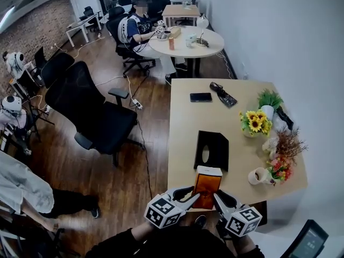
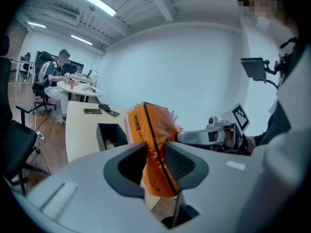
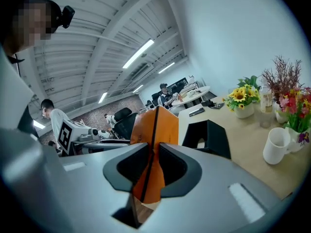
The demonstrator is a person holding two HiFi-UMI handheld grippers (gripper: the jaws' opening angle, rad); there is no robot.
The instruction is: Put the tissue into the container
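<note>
While the head view looks down on the near edge of the wooden table [image 1: 188,122], the orange tissue pack [image 1: 207,186] stands upright between the left gripper [image 1: 193,196] and the right gripper [image 1: 219,198], just in front of the black container [image 1: 212,149]. In the left gripper view, both jaws clamp the pack's side, which buckles between them. In the right gripper view, the jaws pinch the pack's seamed edge, and the container sits farther off, to the right.
</note>
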